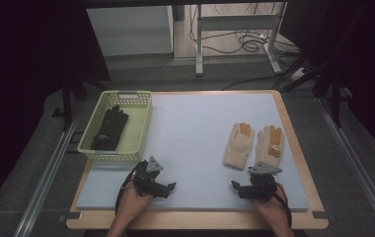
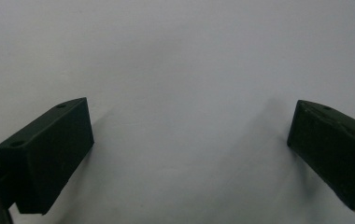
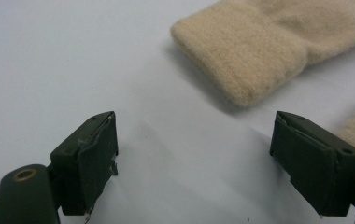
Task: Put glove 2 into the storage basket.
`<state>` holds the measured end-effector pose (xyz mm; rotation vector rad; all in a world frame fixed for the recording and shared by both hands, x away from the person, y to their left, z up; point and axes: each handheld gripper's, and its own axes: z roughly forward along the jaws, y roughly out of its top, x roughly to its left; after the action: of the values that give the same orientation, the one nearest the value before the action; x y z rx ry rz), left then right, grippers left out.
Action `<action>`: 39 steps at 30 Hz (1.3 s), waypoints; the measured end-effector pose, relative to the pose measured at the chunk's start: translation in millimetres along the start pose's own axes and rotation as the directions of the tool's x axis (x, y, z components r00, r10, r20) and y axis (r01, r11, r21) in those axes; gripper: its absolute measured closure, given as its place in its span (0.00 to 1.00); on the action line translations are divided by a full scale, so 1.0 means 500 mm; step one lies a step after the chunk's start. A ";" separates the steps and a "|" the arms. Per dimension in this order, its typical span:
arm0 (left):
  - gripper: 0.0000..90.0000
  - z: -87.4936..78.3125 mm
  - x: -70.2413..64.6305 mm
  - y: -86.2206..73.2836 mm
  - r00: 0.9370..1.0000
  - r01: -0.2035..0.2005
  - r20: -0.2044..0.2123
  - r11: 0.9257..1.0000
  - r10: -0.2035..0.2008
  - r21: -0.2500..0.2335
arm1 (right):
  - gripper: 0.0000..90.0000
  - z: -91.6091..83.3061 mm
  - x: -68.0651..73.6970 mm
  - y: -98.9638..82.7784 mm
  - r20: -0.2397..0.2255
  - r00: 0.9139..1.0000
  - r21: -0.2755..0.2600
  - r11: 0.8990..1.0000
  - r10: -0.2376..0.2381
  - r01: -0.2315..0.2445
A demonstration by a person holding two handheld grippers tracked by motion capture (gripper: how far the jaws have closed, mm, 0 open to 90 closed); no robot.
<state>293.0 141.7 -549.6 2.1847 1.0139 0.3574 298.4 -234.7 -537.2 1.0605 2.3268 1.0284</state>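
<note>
A mat (image 1: 200,143) is lying on the tabletop (image 1: 294,148), covering most of it. A basket (image 1: 138,123) is sitting at the mat's far left corner, with a glove (image 1: 110,129) lying in it. Two other gloves (image 1: 239,145) (image 1: 270,143) are lying side by side on the right part of the mat. The left gripper (image 1: 171,187) is resting near the mat's front edge, before the basket. The right gripper (image 1: 235,186) is sitting just before the pair of gloves, their cuffs nearest it.
</note>
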 end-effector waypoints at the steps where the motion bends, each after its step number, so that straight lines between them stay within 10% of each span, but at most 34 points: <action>1: 0.00 0.000 0.000 0.000 1.000 0.000 0.000 1.000 0.000 0.000 | 0.17 0.000 0.000 0.000 -0.001 1.000 0.000 1.000 0.000 0.000; 23: 0.01 0.000 0.000 -0.002 1.000 0.000 0.002 1.000 0.000 -0.006 | 0.32 -0.029 -0.022 0.095 -0.045 0.999 -0.020 1.000 -0.012 0.011; 32: 0.01 0.000 0.000 -0.002 1.000 0.001 0.002 1.000 -0.001 -0.006 | 0.36 0.026 -0.090 0.151 0.036 0.999 0.006 1.000 -0.002 0.002; 39: 0.01 0.000 0.000 -0.002 1.000 0.001 0.002 1.000 -0.001 -0.007 | 0.21 0.101 -0.139 0.178 0.076 0.997 0.055 0.998 0.024 -0.029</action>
<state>292.5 142.2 -550.3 2.1777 1.0116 0.3571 416.2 -225.1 -500.6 1.1344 2.2985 0.9215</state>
